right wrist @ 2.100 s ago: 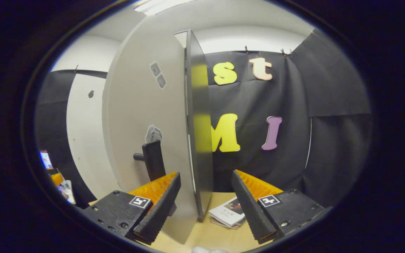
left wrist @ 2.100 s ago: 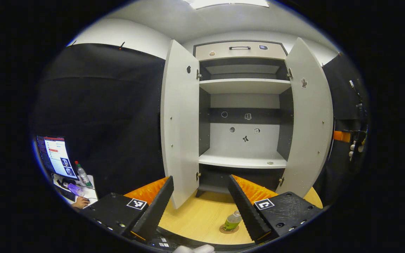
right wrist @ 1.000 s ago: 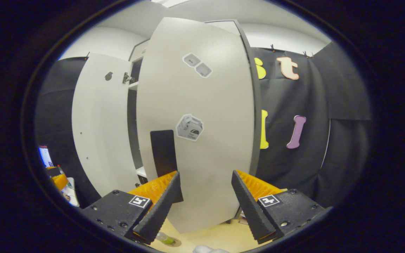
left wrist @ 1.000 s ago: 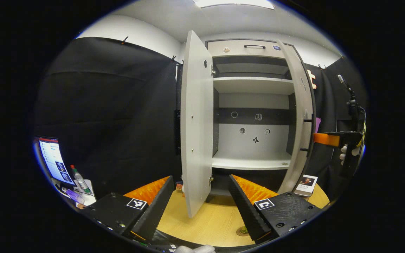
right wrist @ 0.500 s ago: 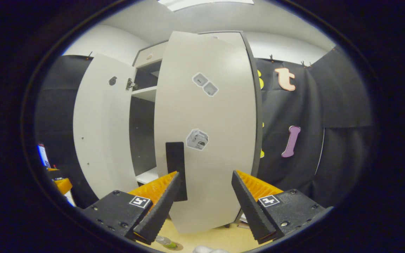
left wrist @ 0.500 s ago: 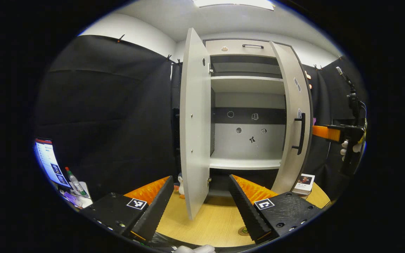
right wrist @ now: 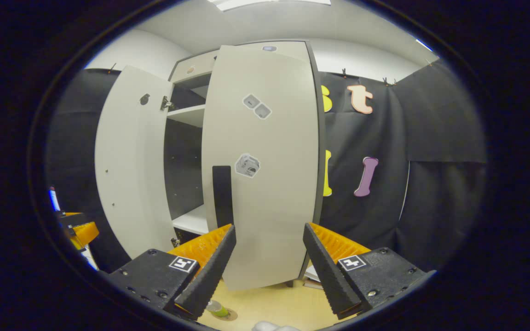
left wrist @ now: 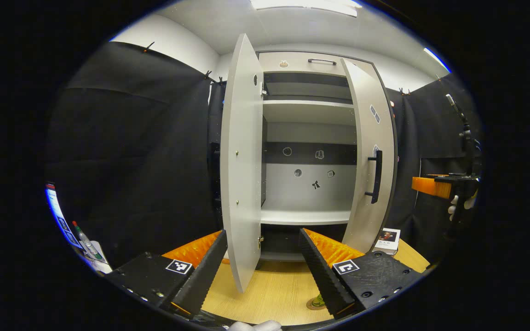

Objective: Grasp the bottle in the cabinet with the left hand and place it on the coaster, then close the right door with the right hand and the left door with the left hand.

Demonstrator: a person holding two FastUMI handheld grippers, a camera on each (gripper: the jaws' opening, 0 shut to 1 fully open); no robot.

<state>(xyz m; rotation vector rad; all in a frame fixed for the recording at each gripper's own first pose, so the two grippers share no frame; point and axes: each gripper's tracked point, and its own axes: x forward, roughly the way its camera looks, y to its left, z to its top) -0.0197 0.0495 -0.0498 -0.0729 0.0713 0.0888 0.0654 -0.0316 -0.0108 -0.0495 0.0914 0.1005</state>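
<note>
right door swung nearer closed, right hand-held gripper spread wide, empty, left hand-held gripper likewise released

bottle on coaster | before cabinet | booklet right of right door
</note>
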